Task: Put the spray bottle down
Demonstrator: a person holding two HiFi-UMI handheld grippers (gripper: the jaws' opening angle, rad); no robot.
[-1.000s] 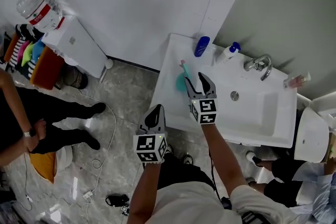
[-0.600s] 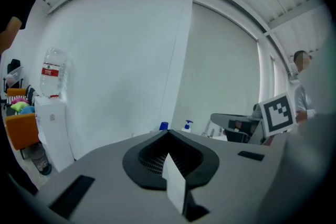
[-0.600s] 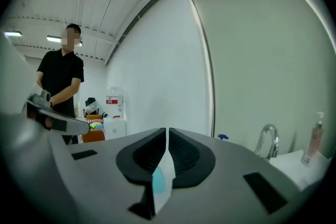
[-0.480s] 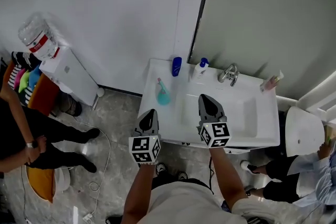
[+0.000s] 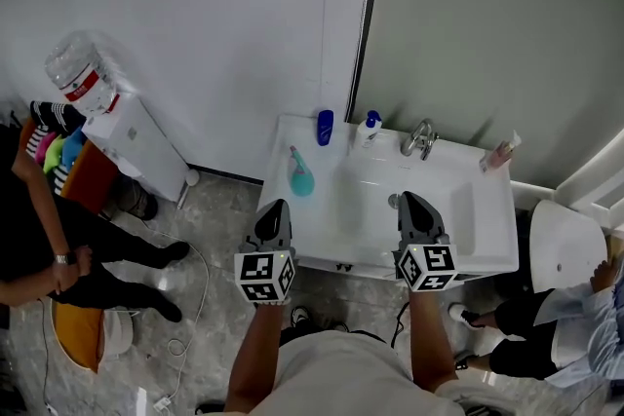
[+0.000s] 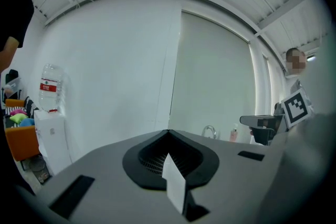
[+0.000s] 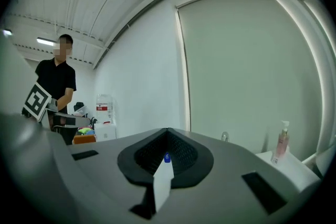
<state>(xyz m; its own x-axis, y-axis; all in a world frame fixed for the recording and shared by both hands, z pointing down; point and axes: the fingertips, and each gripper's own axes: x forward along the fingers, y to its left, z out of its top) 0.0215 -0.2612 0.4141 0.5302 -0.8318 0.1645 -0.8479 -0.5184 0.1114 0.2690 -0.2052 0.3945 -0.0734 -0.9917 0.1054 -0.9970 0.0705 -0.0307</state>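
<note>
The teal spray bottle [image 5: 300,176] stands by itself on the left part of the white sink counter [image 5: 487,248], with no gripper touching it. My left gripper [image 5: 272,212] hangs in front of the counter's left front edge, jaws together and empty. My right gripper [image 5: 414,207] is over the counter's front edge right of the basin, well away from the bottle, also shut and empty. In the left gripper view the jaws [image 6: 169,131] meet at a point. The right gripper view shows the same [image 7: 167,130].
A blue bottle [image 5: 325,127], a white pump bottle [image 5: 368,129], a faucet [image 5: 419,139] and a pink bottle [image 5: 495,154] line the counter's back. A water dispenser [image 5: 132,136] stands at the left wall. People stand at the left [image 5: 39,239] and lower right.
My right gripper has left the spray bottle on the counter, shut its jaws, and drawn back and to the right. Both grippers have risen.
</note>
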